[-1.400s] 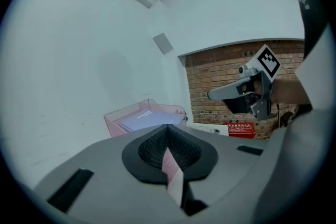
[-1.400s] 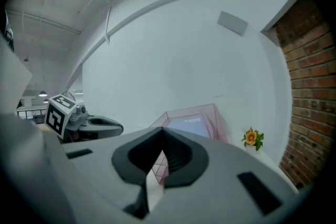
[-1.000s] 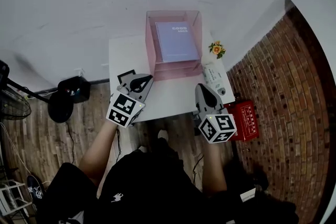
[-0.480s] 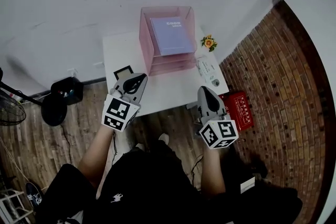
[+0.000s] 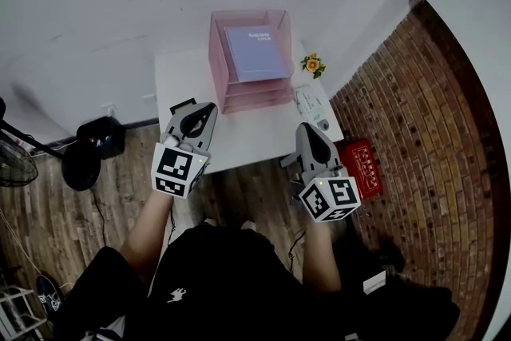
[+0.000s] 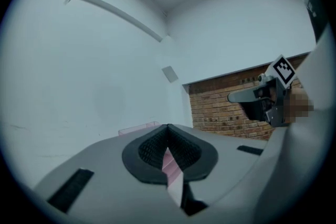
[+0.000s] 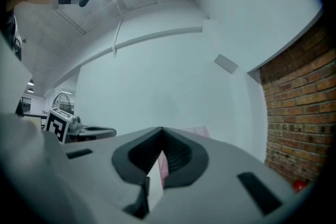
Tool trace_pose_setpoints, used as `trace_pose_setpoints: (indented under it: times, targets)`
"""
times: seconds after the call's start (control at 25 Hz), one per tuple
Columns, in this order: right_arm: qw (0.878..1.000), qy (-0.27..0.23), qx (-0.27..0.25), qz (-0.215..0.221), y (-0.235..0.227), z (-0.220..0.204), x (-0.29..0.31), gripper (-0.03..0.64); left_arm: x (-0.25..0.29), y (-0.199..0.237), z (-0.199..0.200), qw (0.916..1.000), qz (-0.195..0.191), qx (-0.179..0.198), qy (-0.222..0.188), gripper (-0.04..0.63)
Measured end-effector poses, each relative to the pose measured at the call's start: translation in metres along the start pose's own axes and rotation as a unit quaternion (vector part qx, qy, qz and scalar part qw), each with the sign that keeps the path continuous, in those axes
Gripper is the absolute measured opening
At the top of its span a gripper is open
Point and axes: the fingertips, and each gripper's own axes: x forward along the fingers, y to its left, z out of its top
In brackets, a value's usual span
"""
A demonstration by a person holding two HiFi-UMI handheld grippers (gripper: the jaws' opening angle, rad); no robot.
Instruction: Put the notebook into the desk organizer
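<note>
The lavender notebook (image 5: pixel 255 53) lies flat in the top tier of the pink see-through desk organizer (image 5: pixel 219 68) at the back of the white table (image 5: pixel 185 76). My left gripper (image 5: pixel 206 109) hovers over the table's front left part, shut and empty. My right gripper (image 5: pixel 307 129) hangs at the table's front right edge, also shut with nothing in it. In the left gripper view the left gripper's (image 6: pixel 168 136) jaws meet, with the organizer (image 6: pixel 137 127) far ahead. In the right gripper view the right gripper (image 7: pixel 159 136) is closed too, the organizer (image 7: pixel 195 131) beyond it.
A small flower pot (image 5: pixel 311 64) and white items (image 5: pixel 311 104) stand along the table's right edge. A dark frame (image 5: pixel 182 105) lies at its left front. On the wooden floor are a red box (image 5: pixel 361 165), a black round base (image 5: pixel 80 165) and a fan (image 5: pixel 14 164). A brick wall (image 5: pixel 431 116) runs at right.
The view has shifted a little, so the table sits slightly left and higher. Both grippers stay shut and empty near the table's front. The notebook has not moved in the organizer.
</note>
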Motion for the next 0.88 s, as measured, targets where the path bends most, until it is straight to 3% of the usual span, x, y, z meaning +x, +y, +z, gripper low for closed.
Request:
trace_pose_setpoints:
  times: [0.88]
  targets:
    - [1.000, 0.001, -0.002, 0.000, 0.0028, -0.0013, 0.0049, 0.002, -0.0067, 0.0026, -0.0003, 1.0000, 0.007, 0.003, 0.002, 0.003]
